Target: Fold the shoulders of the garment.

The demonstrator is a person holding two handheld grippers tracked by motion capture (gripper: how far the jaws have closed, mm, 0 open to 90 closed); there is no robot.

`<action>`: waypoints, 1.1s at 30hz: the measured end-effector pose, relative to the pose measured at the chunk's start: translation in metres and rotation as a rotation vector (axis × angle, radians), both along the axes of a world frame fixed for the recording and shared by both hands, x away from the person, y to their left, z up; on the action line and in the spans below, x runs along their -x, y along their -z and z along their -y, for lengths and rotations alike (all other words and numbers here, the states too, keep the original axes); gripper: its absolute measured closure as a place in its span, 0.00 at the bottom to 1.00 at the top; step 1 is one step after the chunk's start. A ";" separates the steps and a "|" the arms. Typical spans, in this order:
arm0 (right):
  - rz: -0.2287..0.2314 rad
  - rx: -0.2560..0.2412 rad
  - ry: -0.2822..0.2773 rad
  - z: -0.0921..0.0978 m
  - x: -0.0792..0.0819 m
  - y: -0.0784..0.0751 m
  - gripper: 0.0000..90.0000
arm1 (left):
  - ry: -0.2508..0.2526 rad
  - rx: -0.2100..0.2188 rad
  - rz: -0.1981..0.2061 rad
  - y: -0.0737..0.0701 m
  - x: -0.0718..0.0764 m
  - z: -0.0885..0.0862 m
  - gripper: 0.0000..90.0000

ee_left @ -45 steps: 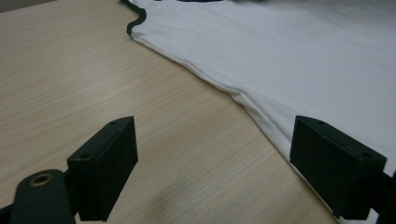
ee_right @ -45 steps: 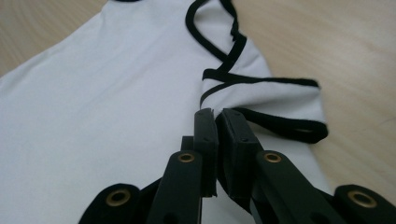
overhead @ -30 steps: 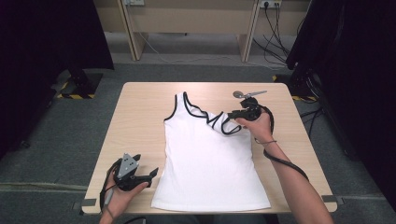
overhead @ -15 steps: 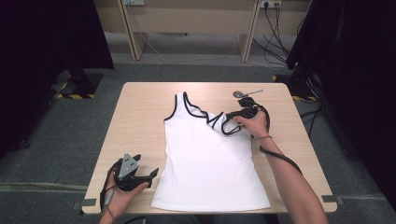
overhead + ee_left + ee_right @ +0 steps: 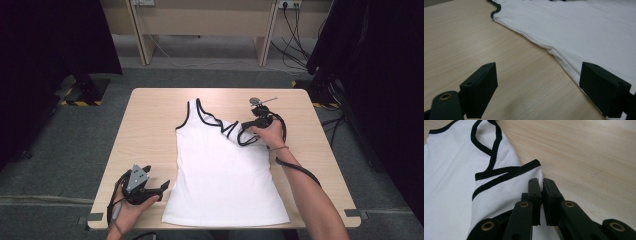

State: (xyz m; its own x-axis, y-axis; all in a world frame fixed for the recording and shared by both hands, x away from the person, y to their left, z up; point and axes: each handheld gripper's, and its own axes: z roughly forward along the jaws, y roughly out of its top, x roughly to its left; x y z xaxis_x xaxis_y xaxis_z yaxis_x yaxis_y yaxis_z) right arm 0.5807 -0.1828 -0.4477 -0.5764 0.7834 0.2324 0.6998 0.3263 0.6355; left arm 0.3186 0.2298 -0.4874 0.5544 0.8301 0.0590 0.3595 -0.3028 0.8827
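A white tank top (image 5: pixel 225 170) with black trim lies flat on the wooden table (image 5: pixel 150 125), neck toward the far side. My right gripper (image 5: pixel 246 125) is shut on its right shoulder strap (image 5: pixel 230 129), which is pulled up and folded inward. In the right gripper view the jaws pinch white fabric (image 5: pixel 506 185) at their tips (image 5: pixel 541 185), with the black-edged strap (image 5: pixel 506 171) just ahead. My left gripper (image 5: pixel 163 186) rests at the near left, beside the shirt's lower left side, and is open. In the left gripper view (image 5: pixel 539 82) the shirt's side edge (image 5: pixel 554 50) runs between the jaws.
A small round metal piece with a thin rod (image 5: pixel 259 101) lies on the table beyond the right gripper. Bare table lies to the left and right of the shirt. Desk legs and cables (image 5: pixel 200 55) are on the floor behind, with dark curtains at both sides.
The right gripper has shifted slightly left with the strap still held. The left gripper has stayed put.
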 end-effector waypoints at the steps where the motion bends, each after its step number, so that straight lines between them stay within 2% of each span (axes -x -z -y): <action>1: 0.027 -0.007 0.011 0.001 0.000 -0.008 0.95 | 0.000 0.000 0.000 0.000 0.000 0.000 0.15; 3: 0.027 -0.007 0.011 0.001 0.000 -0.008 0.96 | -0.002 0.003 -0.001 0.000 0.000 0.000 0.15; 4: 0.062 0.003 0.022 0.002 0.000 -0.018 0.96 | -0.002 0.004 -0.002 0.000 0.000 0.000 0.15; 5: 0.062 0.003 0.022 0.002 0.000 -0.018 0.96 | -0.002 0.004 -0.002 0.000 0.000 0.000 0.15; 6: 0.102 0.015 0.031 0.002 -0.001 -0.031 0.96 | -0.002 0.004 -0.002 0.000 0.000 0.000 0.15; 8: 0.102 0.015 0.031 0.002 -0.001 -0.031 0.96 | -0.002 0.006 -0.002 0.000 0.000 -0.001 0.15; 9: 0.138 0.030 0.043 0.003 -0.003 -0.043 0.96 | -0.002 0.006 -0.002 0.000 0.000 -0.001 0.15; 11: 0.138 0.030 0.043 0.003 -0.003 -0.043 0.96 | -0.001 0.006 0.000 0.000 0.000 -0.001 0.15; 12: 0.203 0.031 0.055 0.003 0.000 -0.065 0.96 | -0.001 0.006 0.000 0.000 0.000 -0.001 0.15; 14: 0.203 0.031 0.055 0.003 0.000 -0.065 0.96 | -0.001 0.006 0.000 0.000 0.000 -0.001 0.15; 17: 0.227 0.030 0.027 -0.002 0.006 -0.071 0.96 | -0.002 0.005 -0.001 0.000 0.000 -0.001 0.15; 21: 0.264 0.053 -0.047 -0.014 0.021 -0.072 0.96 | 0.000 0.001 0.003 0.000 0.001 0.000 0.15; 25: 0.281 0.070 -0.129 -0.028 0.039 -0.064 0.96 | -0.002 0.001 0.000 0.000 0.000 0.000 0.15; 29: 0.271 0.060 -0.191 -0.036 0.053 -0.054 0.95 | -0.001 0.000 0.000 0.000 0.000 0.000 0.15; 33: 0.230 0.026 -0.253 -0.042 0.064 -0.041 0.94 | -0.001 -0.001 0.000 0.000 0.000 0.000 0.15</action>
